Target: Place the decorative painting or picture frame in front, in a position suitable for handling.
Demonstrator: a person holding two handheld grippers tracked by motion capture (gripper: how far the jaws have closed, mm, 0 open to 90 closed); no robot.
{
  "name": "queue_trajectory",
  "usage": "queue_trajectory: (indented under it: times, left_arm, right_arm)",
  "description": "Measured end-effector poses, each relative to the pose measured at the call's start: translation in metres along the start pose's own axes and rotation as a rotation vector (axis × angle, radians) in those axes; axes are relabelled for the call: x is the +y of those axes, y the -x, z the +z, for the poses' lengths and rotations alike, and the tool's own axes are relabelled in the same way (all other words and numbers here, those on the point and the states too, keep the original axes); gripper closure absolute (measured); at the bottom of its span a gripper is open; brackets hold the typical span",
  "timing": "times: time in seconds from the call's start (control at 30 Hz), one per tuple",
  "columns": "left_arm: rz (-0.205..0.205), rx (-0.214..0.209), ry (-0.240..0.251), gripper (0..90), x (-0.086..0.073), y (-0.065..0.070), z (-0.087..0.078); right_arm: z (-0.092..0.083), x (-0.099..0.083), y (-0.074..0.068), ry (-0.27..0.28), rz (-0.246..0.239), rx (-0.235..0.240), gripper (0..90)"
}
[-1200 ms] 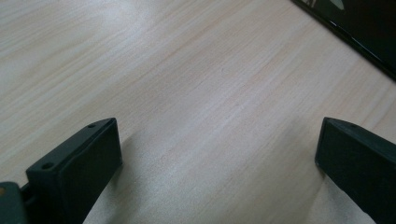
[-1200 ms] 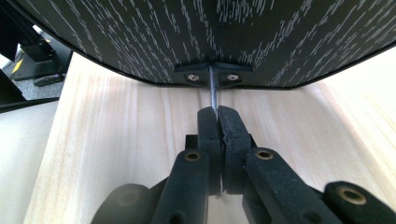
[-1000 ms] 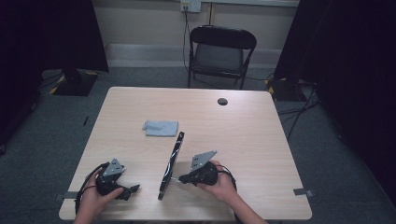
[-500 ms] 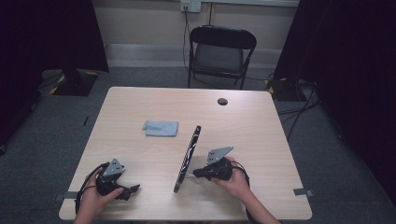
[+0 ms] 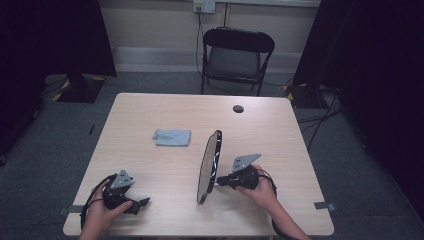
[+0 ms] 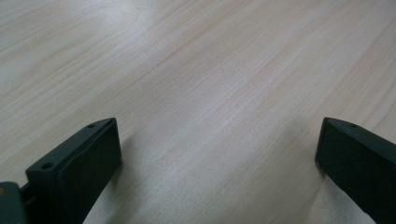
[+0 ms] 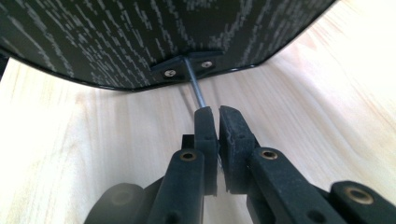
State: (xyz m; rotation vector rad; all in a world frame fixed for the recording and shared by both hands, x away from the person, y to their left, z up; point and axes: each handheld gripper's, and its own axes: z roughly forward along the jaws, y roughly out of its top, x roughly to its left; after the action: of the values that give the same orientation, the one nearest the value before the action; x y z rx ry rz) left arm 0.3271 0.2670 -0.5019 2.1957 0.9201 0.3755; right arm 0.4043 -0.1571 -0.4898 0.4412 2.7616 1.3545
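An oval panel (image 5: pixel 209 166) stands on edge near the middle of the table (image 5: pixel 150 115), pale face to the left. Its back (image 7: pixel 140 37) is black with grey speckles. A screwed bracket (image 7: pixel 187 65) on the back carries a thin metal rod (image 7: pixel 197 91). My right gripper (image 5: pixel 220 181) lies to the right of the panel, and in the right gripper view it (image 7: pixel 217 114) is shut on the end of that rod. My left gripper (image 5: pixel 142 203) rests at the table's front left. Its fingers (image 6: pixel 84 158) stand wide open over bare wood with nothing between them.
A folded blue-grey cloth (image 5: pixel 172 137) lies left of the panel, farther back. A small round black spot (image 5: pixel 238 108) sits near the far edge. A black folding chair (image 5: pixel 237 57) stands beyond the table. Dark curtains hang on both sides.
My right gripper has moved to the right with the oval panel, which has also drawn a little farther from the cloth. The left gripper has stayed where it was.
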Motion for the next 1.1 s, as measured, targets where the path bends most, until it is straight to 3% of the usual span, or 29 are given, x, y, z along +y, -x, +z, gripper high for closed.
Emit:
queue_trajectory:
  times: [0.23, 0.37, 0.6, 0.77, 0.97, 1.1]
  left_arm:
    - [0.000, 0.000, 0.000, 0.0, 0.000, 0.000, 0.000]
    - [-0.001, 0.000, 0.001, 0.0, 0.000, 0.000, 0.000]
    - [-0.001, 0.003, 0.000, 0.0, 0.001, 0.000, 0.001]
    - [-0.001, 0.003, 0.001, 0.0, 0.001, 0.000, 0.001]
    - [-0.004, 0.001, 0.002, 0.0, 0.001, 0.000, 0.001]
    - [-0.004, 0.001, 0.002, 0.0, 0.001, 0.000, 0.001]
  right_arm:
    - [-0.013, -0.012, 0.011, -0.019, 0.028, -0.037, 89.1]
    - [-0.018, -0.020, 0.013, 0.001, 0.053, -0.039, 88.2]
    - [-0.015, -0.016, 0.008, 0.016, 0.027, -0.030, 80.8]
    - [-0.004, -0.007, 0.005, -0.014, -0.006, -0.017, 77.8]
    - [0.002, -0.002, 0.005, -0.034, -0.027, -0.021, 81.1]
    - [0.001, -0.004, 0.008, -0.027, -0.022, 0.011, 85.0]
